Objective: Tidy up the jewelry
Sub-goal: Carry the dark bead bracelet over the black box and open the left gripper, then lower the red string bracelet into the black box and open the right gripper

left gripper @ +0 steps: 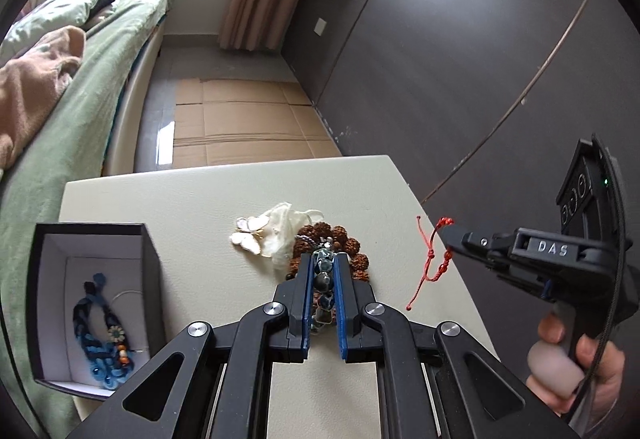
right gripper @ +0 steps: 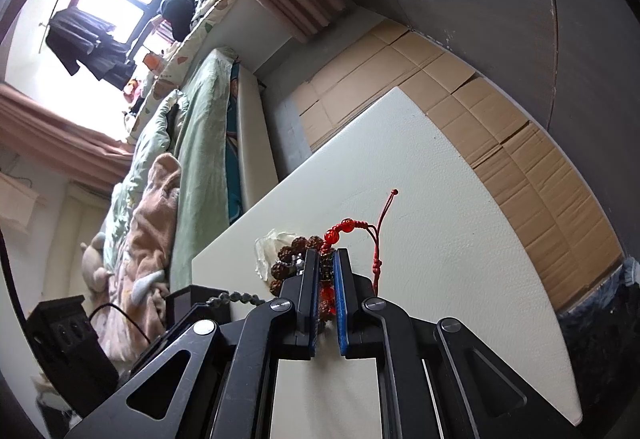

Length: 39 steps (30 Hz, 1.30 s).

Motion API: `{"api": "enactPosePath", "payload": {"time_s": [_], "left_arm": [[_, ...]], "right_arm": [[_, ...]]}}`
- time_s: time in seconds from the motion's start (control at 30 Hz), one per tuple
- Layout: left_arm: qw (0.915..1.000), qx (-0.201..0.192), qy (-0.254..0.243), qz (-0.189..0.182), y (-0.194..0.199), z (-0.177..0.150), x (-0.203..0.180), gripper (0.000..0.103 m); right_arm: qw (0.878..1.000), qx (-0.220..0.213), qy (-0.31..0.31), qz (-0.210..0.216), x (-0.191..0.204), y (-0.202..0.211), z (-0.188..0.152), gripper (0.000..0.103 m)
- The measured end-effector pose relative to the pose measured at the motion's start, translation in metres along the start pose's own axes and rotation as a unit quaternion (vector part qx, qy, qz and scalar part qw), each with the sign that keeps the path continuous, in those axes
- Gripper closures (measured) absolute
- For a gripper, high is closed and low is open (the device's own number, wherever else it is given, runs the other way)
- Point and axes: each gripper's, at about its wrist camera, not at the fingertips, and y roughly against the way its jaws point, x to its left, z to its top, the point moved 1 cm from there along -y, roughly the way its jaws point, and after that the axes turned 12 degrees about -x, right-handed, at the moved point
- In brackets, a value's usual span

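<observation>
Two limp strands are clamped: left gripper [left gripper: 325, 271] pinches the blue-grey bead bracelet [left gripper: 324, 281] over the table [left gripper: 200, 199]; right gripper [right gripper: 328, 279] nips the red cord bracelet [right gripper: 340, 229], light, best held by beads

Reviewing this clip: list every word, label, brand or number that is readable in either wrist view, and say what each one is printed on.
"DAS": raised letters on the black body of the right gripper, seen in the left wrist view.
No other text is readable. The black box, the blue braided bracelet inside it, and the table show no print. The bedding patterns in the background are too blurred to tell whether they carry any lettering.
</observation>
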Motion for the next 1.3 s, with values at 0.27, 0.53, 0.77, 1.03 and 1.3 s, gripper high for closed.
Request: {"api": "enactPosePath", "payload": {"time_s": [0.27,0.53,0.77,1.03,1.3], "left_arm": [[0.9994,-0.024,0.019,0.013,0.029,0.010,0.027,0.093],[0.9977,-0.044,0.038,0.034,0.058,0.016,0.059,0.093],[0.9952,-0.058,0.059,0.052,0.077,0.020,0.083,0.093],[0.9920,-0.057,0.091,0.066,0.085,0.023,0.106,0.093],[0.9852,-0.051,0.133,0.096,0.088,0.023,0.130,0.067]], "right_arm": [[0.999,-0.006,0.029,0.039,0.029,-0.002,-0.015,0.094],[0.996,-0.015,0.059,0.071,0.062,-0.003,-0.032,0.094],[0.995,0.001,0.064,0.071,0.077,-0.018,-0.047,0.094],[0.994,0.016,0.072,0.082,0.092,-0.029,-0.059,0.094],[0.983,0.021,0.097,0.152,0.126,-0.027,-0.073,0.094]]}}
